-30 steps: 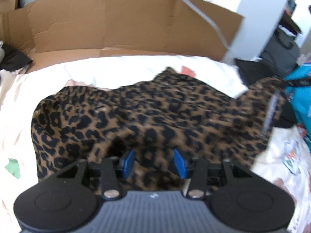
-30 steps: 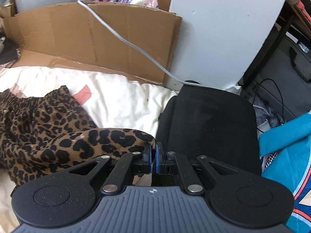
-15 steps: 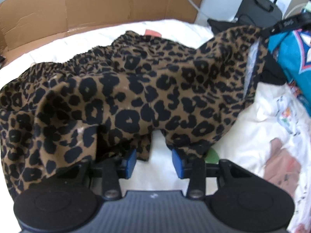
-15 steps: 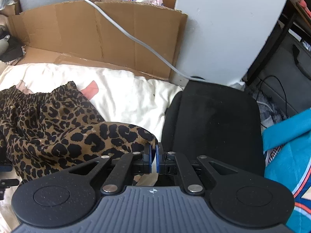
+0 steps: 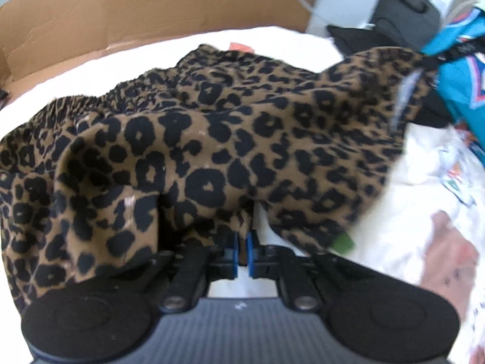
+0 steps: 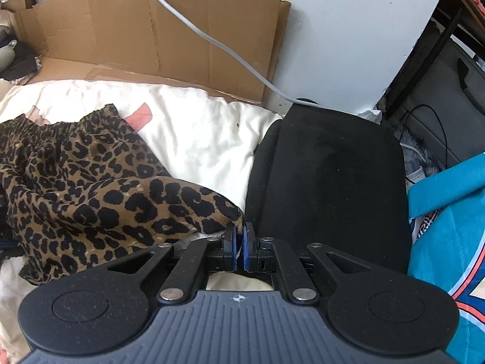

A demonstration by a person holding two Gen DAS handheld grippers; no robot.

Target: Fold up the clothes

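A leopard-print garment point(image 5: 212, 139) with a gathered elastic waistband lies rumpled on the white bedding point(image 5: 394, 200). My left gripper point(image 5: 242, 253) is shut on its near hem, and the cloth drapes over the left finger. In the right wrist view the same leopard-print garment point(image 6: 100, 188) spreads to the left, and my right gripper point(image 6: 239, 250) is shut on a corner of it. That corner is lifted, and in the left wrist view it rises at the far right.
A flattened cardboard box point(image 6: 151, 30) stands behind the bed with a grey cable point(image 6: 212, 39) across it. A black cushion point(image 6: 330, 182) lies right of the garment. A teal garment point(image 6: 448, 230) sits at the far right, and a white panel point(image 6: 348, 30) stands behind.
My left gripper, open a second ago, has closed on the garment's near hem. The right gripper stays shut on its corner and has barely moved.
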